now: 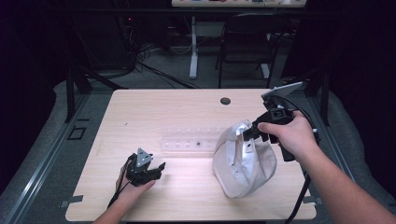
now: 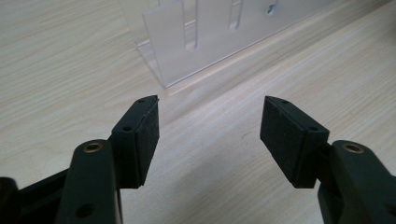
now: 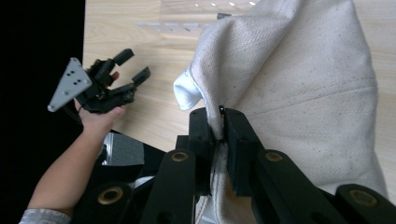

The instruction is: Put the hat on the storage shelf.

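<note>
A pale wooden worktop [image 1: 140,116] fills the middle of the high view, with dark floor, cables and a black chair [image 1: 247,42] beyond its far edge in the upper part of the frame.

The right gripper [image 1: 250,133] sits right of centre in the high view, held in the person's right hand [image 1: 289,135]. Its jaws are closed tight on a fold of an off-white cloth bag [image 1: 243,161]. In the right gripper view the two black jaws meet at the lower centre of the frame with the cloth [image 3: 303,93] pinched between them, the woven fabric spreading over the right half of the frame. The bag's lower part rests on the worktop at the lower right of the high view, while its upper edge is lifted at the gripper.

The left gripper [image 1: 159,169] is at the lower left of the high view, low over the worktop and well apart from the bag, held in the left hand [image 1: 135,191]. Its jaws stand wide apart with nothing between them. In the left gripper view the bare wood shows between the pads [image 2: 147,135].

A clear plastic rack [image 1: 191,140] with a row of slots lies near the middle of the worktop, just left of the bag. Its slotted wall [image 2: 196,42] appears in the upper centre of the left gripper view, beyond the open jaws. A small dark round hole [image 1: 225,101] marks the worktop near its far edge.
</note>
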Motion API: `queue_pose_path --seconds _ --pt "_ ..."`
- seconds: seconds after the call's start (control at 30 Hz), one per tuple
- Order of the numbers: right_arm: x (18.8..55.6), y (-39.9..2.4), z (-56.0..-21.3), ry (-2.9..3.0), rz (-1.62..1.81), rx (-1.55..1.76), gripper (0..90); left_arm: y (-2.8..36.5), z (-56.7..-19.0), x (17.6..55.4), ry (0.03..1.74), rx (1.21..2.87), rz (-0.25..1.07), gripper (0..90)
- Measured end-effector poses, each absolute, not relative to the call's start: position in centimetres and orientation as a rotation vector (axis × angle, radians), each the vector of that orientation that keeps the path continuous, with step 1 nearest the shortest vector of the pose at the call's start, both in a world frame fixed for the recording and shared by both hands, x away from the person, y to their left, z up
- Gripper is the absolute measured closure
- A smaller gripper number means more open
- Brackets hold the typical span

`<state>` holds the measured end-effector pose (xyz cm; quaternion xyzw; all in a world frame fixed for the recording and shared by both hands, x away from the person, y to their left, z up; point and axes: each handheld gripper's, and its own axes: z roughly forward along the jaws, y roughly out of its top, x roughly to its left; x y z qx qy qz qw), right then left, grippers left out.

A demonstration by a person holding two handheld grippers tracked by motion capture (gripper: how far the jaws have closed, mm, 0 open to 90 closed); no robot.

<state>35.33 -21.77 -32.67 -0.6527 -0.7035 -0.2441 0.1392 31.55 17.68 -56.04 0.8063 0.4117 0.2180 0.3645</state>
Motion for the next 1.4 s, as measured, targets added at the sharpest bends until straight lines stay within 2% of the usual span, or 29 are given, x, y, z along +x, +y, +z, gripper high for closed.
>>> queue_pose_path --seconds 0.17,0.47,1.4 --pt "35.5 -22.0 -32.2 -1.999 -0.758 -1.883 82.1 17.5 -56.0 31.4 1.039 2.079 0.544 42.7" --pt "36.1 -22.1 -31.2 -1.949 -0.81 -1.856 82.1 17.0 -55.7 31.0 1.02 2.078 0.532 45.7" --pt "38.4 -21.8 -29.2 -1.907 -0.906 -1.885 82.1 13.6 -53.3 29.7 0.933 2.054 0.49 44.6"
